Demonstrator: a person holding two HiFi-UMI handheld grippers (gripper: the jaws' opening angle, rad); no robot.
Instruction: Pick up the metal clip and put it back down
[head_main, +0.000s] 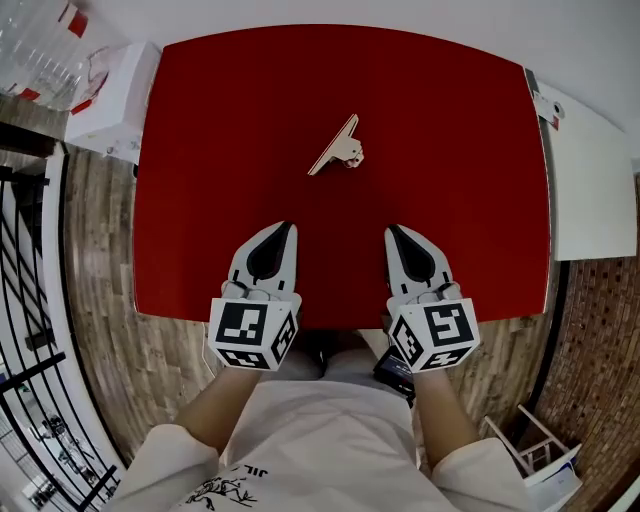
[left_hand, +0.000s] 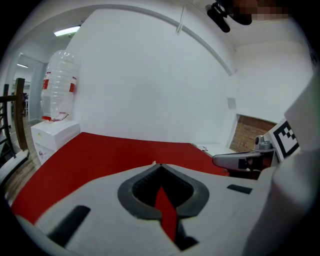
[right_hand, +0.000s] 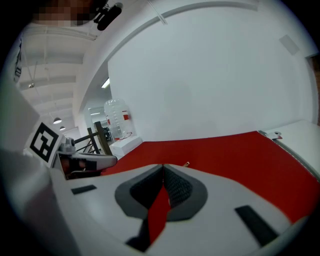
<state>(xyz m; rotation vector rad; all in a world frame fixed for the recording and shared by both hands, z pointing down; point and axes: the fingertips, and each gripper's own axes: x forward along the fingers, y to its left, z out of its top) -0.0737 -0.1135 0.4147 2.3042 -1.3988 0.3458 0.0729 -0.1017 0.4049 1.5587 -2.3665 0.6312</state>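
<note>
Red table (head_main: 460, 140) | metal clip (head_main: 337, 148) lying near centre, beyond both grippers, touched by neither | left gripper (head_main: 287, 228) over near edge, jaws together, nothing between | right gripper (head_main: 392, 231) alongside, jaws together, nothing between

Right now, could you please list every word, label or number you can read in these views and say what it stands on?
"JIL", or close to it: small dark letters on the person's shirt; uncertain.
On the water bottle: a red label, too blurred to read.
On the left gripper and right gripper: square markers only, no letters.
On the metal clip: no print visible.
</note>
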